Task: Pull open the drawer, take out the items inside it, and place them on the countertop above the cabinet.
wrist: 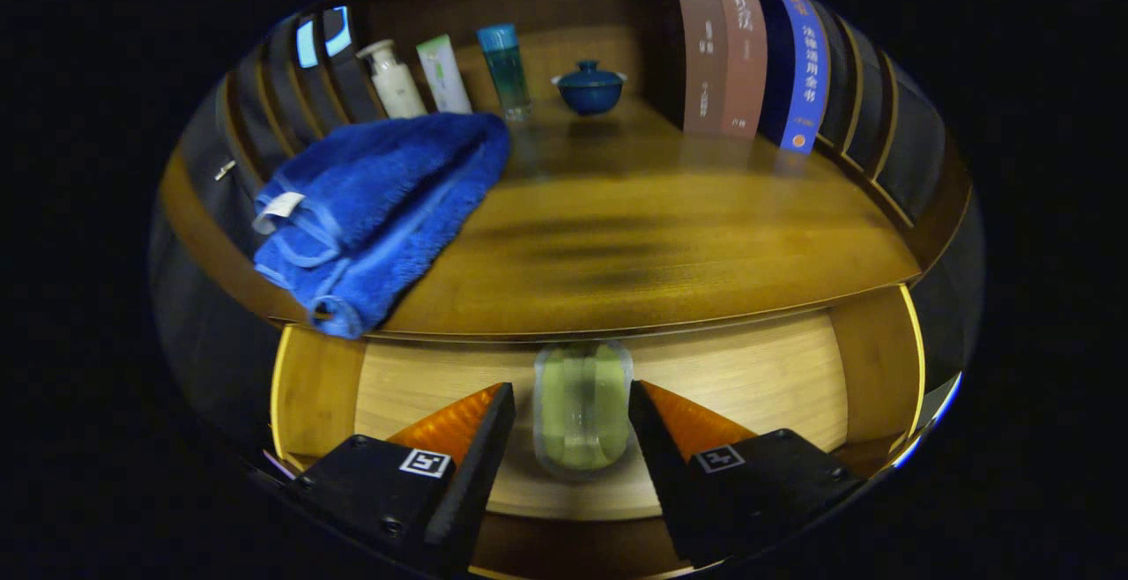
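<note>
- I am looking along a wooden countertop (670, 236) that runs back to a wooden wall, with the drawer (758, 377) pulled open just below its front edge.
- In the drawer lies a clear case (582, 408) with something green inside; it rests flat on the pale drawer floor, close under the countertop's edge.
- My gripper (571, 426) sits low over the drawer with the case between its two fingers.
- The jaws are spread, one finger on each side of the case. Each black inner edge lies very near the case's side, but I cannot tell whether either one touches it, so I do not count it as grasped.
- The orange backs of the fingers (458, 426) show above black blocks that carry square markers.
- The drawer's darker wooden side walls stand to the left and right of the fingers.
- On the countertop above, to the left, a folded blue towel (379, 201) lies with one corner hanging over the front edge; a white tag shows on its left end.
- Beyond the towel, at the back, three tubes stand in a row: a white bottle (394, 79), a white-green tube (443, 74) and a blue-green tube (506, 69).
- Just right of them sits a blue lidded bowl (589, 87), apart from the tubes.
- To the right, a row of books (749, 51) stands upright along the counter's side.
</note>
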The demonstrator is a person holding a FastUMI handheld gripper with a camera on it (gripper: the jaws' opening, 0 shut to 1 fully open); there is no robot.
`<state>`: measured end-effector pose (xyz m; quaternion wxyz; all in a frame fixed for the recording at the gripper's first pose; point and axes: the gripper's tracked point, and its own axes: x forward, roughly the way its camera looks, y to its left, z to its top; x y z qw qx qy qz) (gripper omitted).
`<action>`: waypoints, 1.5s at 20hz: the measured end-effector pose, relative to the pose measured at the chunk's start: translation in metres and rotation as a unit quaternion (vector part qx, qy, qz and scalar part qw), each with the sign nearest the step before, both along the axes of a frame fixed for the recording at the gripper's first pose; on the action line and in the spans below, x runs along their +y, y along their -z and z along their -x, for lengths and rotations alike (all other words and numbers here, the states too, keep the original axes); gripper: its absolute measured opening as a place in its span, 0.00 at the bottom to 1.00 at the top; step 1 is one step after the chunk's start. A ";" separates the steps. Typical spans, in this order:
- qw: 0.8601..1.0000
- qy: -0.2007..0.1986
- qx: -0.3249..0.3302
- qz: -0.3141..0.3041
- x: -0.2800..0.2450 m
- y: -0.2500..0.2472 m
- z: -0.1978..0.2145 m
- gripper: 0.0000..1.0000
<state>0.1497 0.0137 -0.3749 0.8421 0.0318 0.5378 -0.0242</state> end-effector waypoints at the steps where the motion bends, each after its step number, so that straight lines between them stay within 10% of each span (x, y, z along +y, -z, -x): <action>1: 1.000 -0.002 0.012 0.005 -0.002 0.007 0.001 0.78; 6: 0.999 -0.010 0.032 0.003 -0.003 0.024 0.001 0.40; 7: 0.999 -0.013 0.032 0.009 -0.006 0.026 0.000 0.19; 21: 0.992 -0.003 -0.119 -0.031 -0.008 -0.082 0.060 0.19; 30: 0.972 0.001 -0.234 -0.020 -0.013 -0.171 -0.012 0.19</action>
